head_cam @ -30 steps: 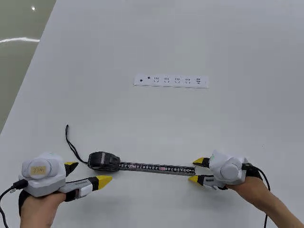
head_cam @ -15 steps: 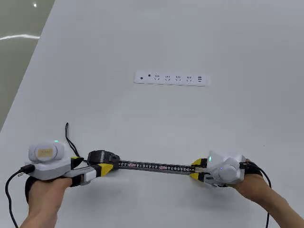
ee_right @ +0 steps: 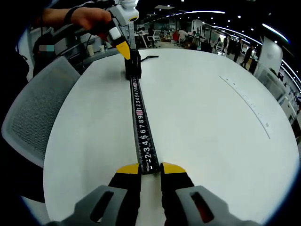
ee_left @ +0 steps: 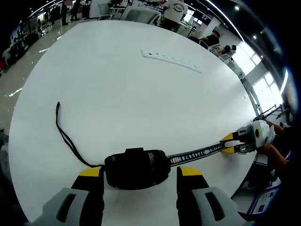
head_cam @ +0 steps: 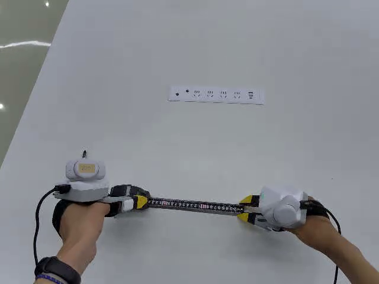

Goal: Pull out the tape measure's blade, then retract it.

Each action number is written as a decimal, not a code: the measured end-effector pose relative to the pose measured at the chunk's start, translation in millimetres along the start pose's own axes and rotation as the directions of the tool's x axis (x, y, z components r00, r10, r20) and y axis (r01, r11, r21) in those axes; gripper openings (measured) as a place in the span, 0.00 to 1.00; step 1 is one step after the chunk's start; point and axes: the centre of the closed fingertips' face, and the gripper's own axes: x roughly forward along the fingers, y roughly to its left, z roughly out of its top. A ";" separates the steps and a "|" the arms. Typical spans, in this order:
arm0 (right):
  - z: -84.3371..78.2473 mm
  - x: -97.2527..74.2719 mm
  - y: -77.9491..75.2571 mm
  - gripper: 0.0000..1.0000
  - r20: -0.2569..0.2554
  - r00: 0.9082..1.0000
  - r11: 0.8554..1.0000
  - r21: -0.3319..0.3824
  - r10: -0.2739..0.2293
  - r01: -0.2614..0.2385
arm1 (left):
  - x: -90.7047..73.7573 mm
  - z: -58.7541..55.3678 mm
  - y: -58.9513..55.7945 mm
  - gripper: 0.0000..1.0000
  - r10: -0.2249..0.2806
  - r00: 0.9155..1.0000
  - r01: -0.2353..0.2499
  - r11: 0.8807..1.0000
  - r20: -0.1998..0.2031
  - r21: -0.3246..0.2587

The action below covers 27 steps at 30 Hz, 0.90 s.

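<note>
Along the bottom of the frame on the table [head_cam: 207,148], we've got the left claw [head_cam: 140,202] clamped on the tape measure [ee_left: 136,165], and the right claw [head_cam: 246,209] pinching the pulled-out blade [head_cam: 195,206] at its tip.

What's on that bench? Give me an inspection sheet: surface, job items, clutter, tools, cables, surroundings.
Surface: white table.
Job's things: black case; blade drawn out flat on the table; strap trailing behind the case.
Clutter: power strip, farther back.
Tools: left tool straddles the case, contact unclear; right tool shut on the blade's tip.
Cables: left cable loops by the wrist; right cable runs along the forearm.
Surroundings: grey chair; people beyond.
</note>
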 end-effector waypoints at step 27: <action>1.1 -0.6 -1.4 0.15 0.020 1.000 1.000 -0.009 0.001 -0.001 | 10.8 -1.2 2.8 0.57 0.127 0.989 -0.125 0.992 -0.081 0.027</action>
